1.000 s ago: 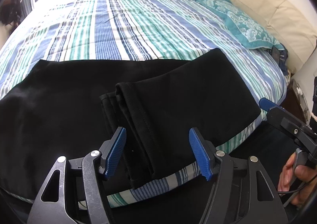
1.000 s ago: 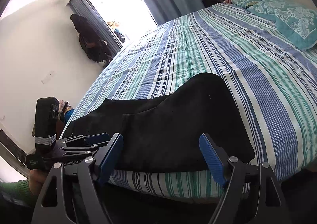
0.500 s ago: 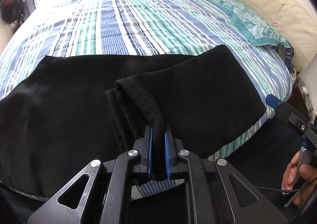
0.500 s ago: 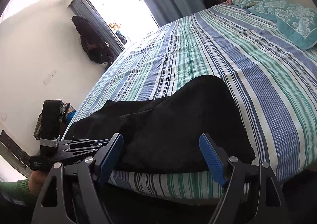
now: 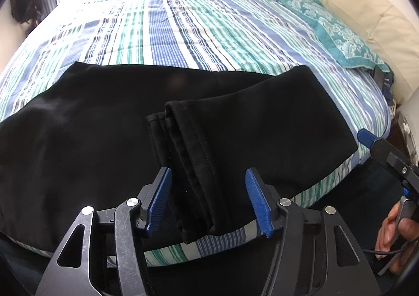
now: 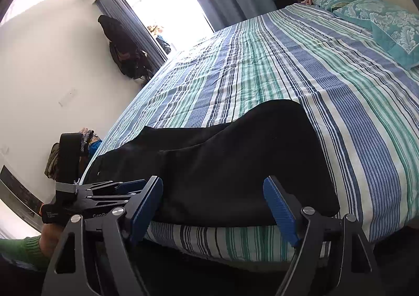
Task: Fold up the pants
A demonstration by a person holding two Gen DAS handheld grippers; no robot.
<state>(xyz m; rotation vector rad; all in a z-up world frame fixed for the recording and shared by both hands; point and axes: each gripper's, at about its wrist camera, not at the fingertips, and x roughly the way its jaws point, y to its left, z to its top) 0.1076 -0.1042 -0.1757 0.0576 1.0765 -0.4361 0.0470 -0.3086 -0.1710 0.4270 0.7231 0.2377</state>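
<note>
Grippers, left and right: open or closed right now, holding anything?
Left gripper: open, straddling the pants hem, holding nothing.
Right gripper: open, empty.

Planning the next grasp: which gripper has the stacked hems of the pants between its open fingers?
The left gripper: the stacked hems run between its open fingers. The right gripper faces the smooth folded side of the pants.

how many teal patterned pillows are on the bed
1 that I can tell: the teal patterned pillow lies along the bed's headboard side, beyond the black pants. A second teal piece behind it may be another pillow or a blanket.
</note>
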